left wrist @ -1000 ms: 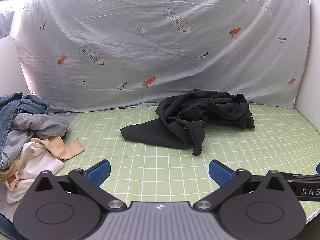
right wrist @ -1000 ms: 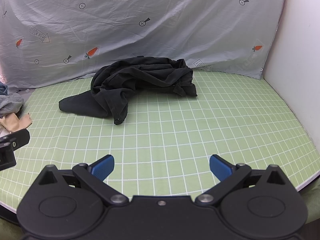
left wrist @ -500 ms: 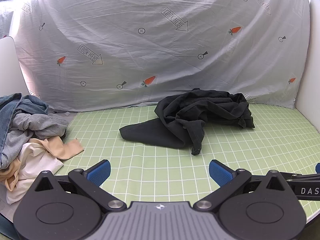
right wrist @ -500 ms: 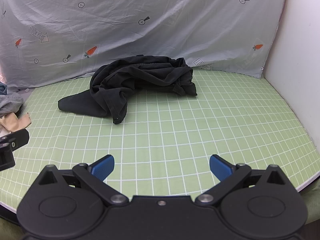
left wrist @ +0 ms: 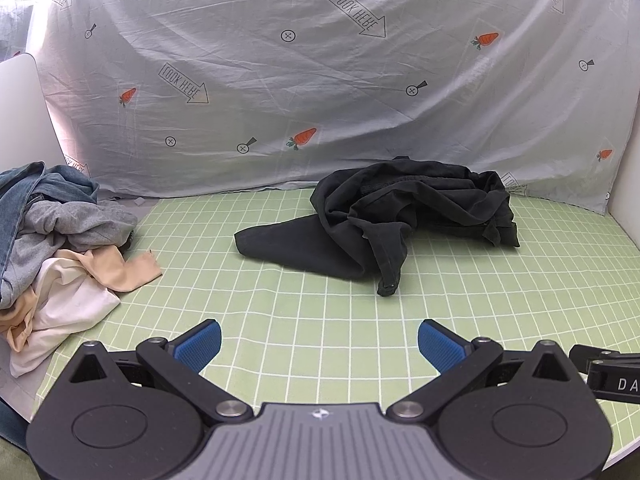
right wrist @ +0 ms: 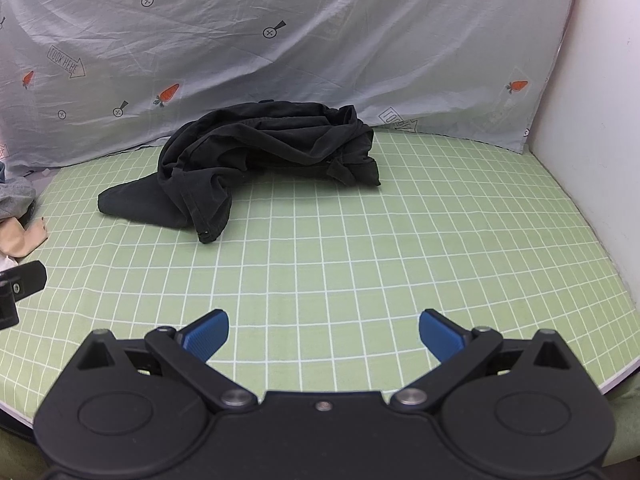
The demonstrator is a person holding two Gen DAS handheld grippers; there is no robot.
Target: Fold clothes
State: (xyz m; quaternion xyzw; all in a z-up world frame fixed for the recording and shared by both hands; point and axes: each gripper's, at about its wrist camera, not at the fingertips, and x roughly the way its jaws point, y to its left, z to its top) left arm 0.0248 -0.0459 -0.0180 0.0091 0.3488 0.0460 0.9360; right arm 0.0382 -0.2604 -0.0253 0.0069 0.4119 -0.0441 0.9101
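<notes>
Left wrist view: the left gripper hangs over the near edge of the pale green grid-lined mat, its 2 blue-padded fingers spread wide with nothing between them. The crumpled black cotton garment lies bunched on the mat well beyond the fingers, close to the hanging grey carrot-print sheet, one flat flap stretched out to its left and a hemmed end drooping toward the camera. Left of the black garment, at the mat's edge, sits a heap of mixed clothes, blue denim, grey knit and cream fabric. Against the frame 1 second ago, the garment sits a touch further left in view, so the gripper has drifted only slightly; the cloth's shape is unchanged. Right wrist view: the right gripper is likewise spread wide and empty, hovering near the mat's front edge, with the black garment far ahead and to its left. Compared with 1 second ago the garment appears a little lower and nearer, suggesting a small advance. Nothing has been gripped or moved, so the garment lies unfolded and folding it calls for both grippers to reach its edges.
</notes>
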